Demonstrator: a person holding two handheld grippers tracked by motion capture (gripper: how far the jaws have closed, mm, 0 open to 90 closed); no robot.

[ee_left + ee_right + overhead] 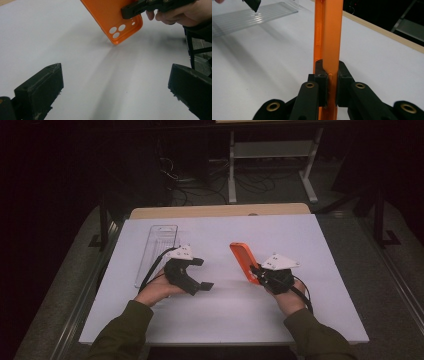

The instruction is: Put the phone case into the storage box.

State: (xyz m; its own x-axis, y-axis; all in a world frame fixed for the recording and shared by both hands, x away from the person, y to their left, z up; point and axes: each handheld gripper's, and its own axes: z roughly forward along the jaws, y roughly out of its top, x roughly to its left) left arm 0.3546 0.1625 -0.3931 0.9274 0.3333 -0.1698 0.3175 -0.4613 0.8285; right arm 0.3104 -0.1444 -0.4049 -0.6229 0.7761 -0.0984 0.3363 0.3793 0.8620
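Right claw [331, 80]: pinching the orange phone case [329, 37] on edge, lifted off the counter [300, 310]
Left claw [197, 274]: spread wide, nothing between
Clear plastic tray [156, 252]: flat, beside left claw

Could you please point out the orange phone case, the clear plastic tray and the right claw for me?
orange phone case [239, 255]: high view, upper flat face.
clear plastic tray [159, 240]: high view, ribbed floor.
right claw [332, 82]: right gripper view, between its fingertips.

Orange phone case [243, 261] — empty, camera cutouts showing — held tilted on edge above white table, center-right.
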